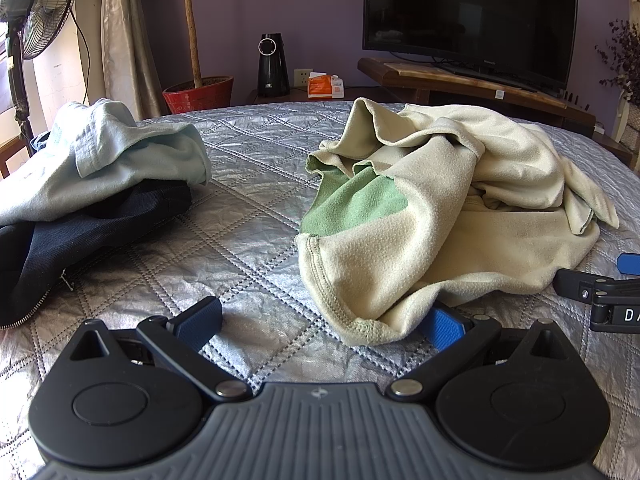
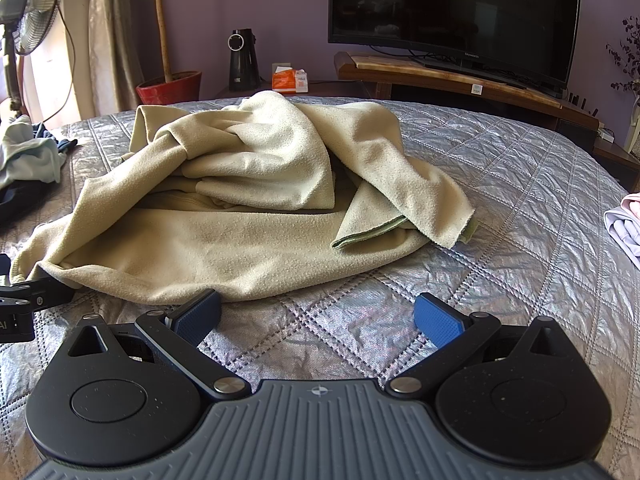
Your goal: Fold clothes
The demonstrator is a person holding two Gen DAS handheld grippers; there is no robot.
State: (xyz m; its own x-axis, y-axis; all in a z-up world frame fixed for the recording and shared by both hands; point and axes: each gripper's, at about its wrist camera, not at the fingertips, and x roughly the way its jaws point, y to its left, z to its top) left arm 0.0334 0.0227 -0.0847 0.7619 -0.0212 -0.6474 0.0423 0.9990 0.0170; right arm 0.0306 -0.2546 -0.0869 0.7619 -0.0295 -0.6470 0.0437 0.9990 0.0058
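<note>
Left gripper (image 1: 326,320) spread wide, my right gripper (image 2: 318,318) likewise, both empty, just beside crumpled cream fleece garment (image 2: 240,216) on silver quilted bedspread (image 2: 520,200).

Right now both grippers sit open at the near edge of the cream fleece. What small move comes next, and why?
Probably close the left gripper on the stitched hem corner of the cream fleece: that corner already lies between its open fingers. The right gripper has only the quilted bedspread between its fingers, so it should nudge forward to the edge first.
</note>
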